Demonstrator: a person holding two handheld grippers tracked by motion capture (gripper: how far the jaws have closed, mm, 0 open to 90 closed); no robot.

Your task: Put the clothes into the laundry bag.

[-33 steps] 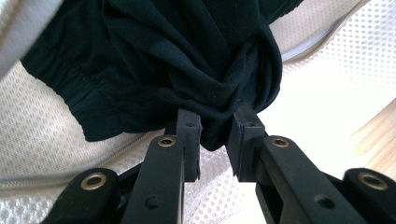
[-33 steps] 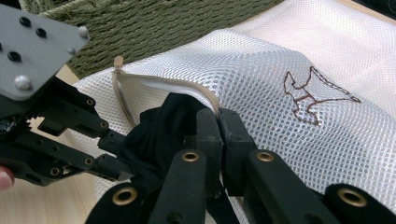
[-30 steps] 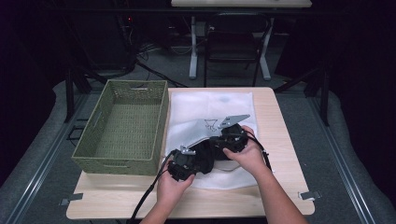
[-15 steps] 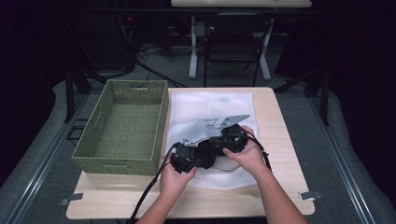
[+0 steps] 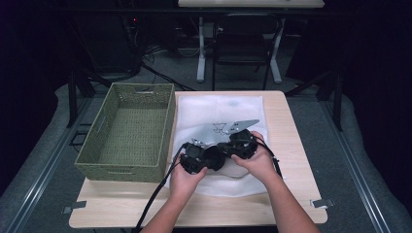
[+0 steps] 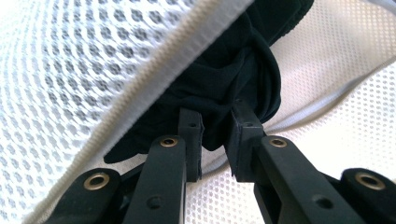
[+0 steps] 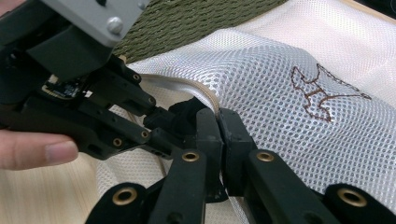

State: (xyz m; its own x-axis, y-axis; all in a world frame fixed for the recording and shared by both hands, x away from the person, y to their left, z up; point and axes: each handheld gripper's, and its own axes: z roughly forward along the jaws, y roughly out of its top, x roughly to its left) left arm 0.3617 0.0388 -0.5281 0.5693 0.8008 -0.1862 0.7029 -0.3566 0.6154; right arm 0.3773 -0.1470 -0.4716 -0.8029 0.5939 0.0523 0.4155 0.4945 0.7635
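Observation:
A white mesh bag (image 5: 218, 109) lies flat on the table, with a brown stitched mark (image 7: 322, 93) on its top layer. My right gripper (image 7: 218, 128) is shut on the bag's zipper rim (image 7: 205, 95) and holds it raised. My left gripper (image 6: 217, 135) is shut on a bunched black cloth (image 6: 224, 70), which sits under the zipper edge (image 6: 154, 79) at the bag's mouth. In the high view both grippers meet over the bag's near half, the left (image 5: 201, 156) close beside the right (image 5: 240, 144). How deep the cloth reaches inside the bag is hidden.
A green woven basket (image 5: 131, 128) stands on the left part of the wooden table (image 5: 286, 121), touching the bag's left side. Black cables (image 5: 160, 187) trail off the near edge. A chair and table legs stand on the floor beyond.
My left gripper has moved a little away from the person and toward the right gripper with the black cloth. The right gripper has stayed on the bag's rim.

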